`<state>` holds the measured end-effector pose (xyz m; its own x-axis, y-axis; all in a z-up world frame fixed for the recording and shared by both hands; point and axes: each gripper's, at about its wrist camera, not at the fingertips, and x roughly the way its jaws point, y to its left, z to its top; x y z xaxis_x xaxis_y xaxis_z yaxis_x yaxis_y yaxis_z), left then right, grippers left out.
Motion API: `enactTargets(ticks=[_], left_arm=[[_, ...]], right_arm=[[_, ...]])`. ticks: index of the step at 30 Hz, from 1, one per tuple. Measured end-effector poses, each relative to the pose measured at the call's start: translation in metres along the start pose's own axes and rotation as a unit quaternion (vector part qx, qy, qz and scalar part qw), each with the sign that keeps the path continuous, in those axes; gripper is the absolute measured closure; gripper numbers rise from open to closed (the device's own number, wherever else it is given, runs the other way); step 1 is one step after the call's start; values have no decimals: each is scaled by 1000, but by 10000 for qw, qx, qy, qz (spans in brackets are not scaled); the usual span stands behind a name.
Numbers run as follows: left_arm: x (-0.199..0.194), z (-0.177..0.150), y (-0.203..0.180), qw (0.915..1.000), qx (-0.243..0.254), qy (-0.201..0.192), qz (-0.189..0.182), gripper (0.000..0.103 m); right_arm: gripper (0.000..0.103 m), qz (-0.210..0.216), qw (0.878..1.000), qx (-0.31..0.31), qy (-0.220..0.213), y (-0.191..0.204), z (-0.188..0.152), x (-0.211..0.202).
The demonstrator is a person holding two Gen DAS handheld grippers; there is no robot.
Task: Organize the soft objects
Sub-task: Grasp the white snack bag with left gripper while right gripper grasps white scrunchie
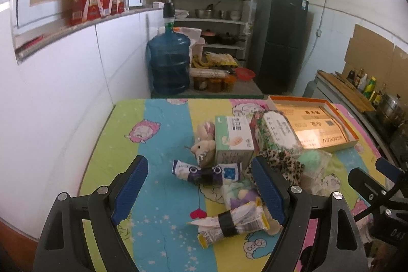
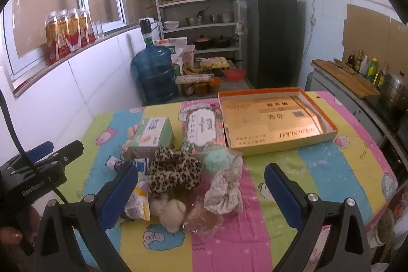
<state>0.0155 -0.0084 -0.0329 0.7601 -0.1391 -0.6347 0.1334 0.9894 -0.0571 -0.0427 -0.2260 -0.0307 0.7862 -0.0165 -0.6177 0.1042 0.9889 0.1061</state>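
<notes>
A heap of soft things lies on the striped cloth (image 1: pixel 163 134). In it are a leopard-print scrunchie (image 2: pixel 173 171), a pale floral scrunchie (image 2: pixel 223 191), a mint puff in clear wrap (image 2: pixel 219 162), a cream plush toy (image 2: pixel 169 213) and a small plush rabbit (image 1: pixel 204 144). Two rolled packets with black bands lie nearer the left side (image 1: pixel 206 171) (image 1: pixel 232 221). An open orange-rimmed box (image 2: pixel 275 119) sits behind the heap. My left gripper (image 1: pixel 201 189) hangs open above the packets. My right gripper (image 2: pixel 201 194) is open over the scrunchies. Neither holds anything.
A green tissue box (image 1: pixel 233 137) and a floral box (image 2: pixel 202 131) stand beside the heap. White tiled wall (image 1: pixel 63 93) runs along the table's left edge. Beyond it are a blue water jug (image 1: pixel 169 63), shelves (image 2: pixel 199 17), a dark fridge (image 2: pixel 271 35) and a counter (image 2: pixel 344 75).
</notes>
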Motion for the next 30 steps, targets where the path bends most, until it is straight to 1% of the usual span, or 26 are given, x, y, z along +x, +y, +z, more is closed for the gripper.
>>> enactTargets(ticks=[4, 9, 12, 15, 17, 20, 23, 25, 27, 30], left_arm=[[11, -15, 7, 9997, -53, 94, -208, 19], [23, -36, 9, 9992, -31, 177, -371, 19], [32, -48, 10, 9985, -7, 298, -462, 19], [40, -59, 9, 9978, 33, 391, -533, 19], [42, -64, 8, 9970, 58, 398, -657, 19], [41, -73, 5, 9951, 241, 313, -908, 19], [34, -82, 1, 9893, 703, 65, -1279, 19], [33, -87, -4, 9822, 1258, -127, -1387, 19], [39, -88, -9, 9735, 1721, -125, -1501, 19], [49, -90, -15, 9622, 2044, -15, -1802, 19]], right_arm=[[2, 49, 9999, -16, 122, -4, -12, 9], [2, 132, 9992, 52, 370, -8, -27, 23], [2, 179, 9989, 45, 435, -9, -33, 29], [2, 202, 9989, -92, 421, -6, -37, 30], [2, 239, 9987, -166, 417, -3, -39, 31], [2, 295, 9983, -183, 470, -3, -41, 33], [2, 253, 9981, -194, 533, -4, -42, 36], [2, 226, 9981, -152, 558, -7, -43, 37], [2, 200, 9980, -79, 587, -10, -44, 39], [2, 166, 9978, -5, 649, -14, -45, 41]])
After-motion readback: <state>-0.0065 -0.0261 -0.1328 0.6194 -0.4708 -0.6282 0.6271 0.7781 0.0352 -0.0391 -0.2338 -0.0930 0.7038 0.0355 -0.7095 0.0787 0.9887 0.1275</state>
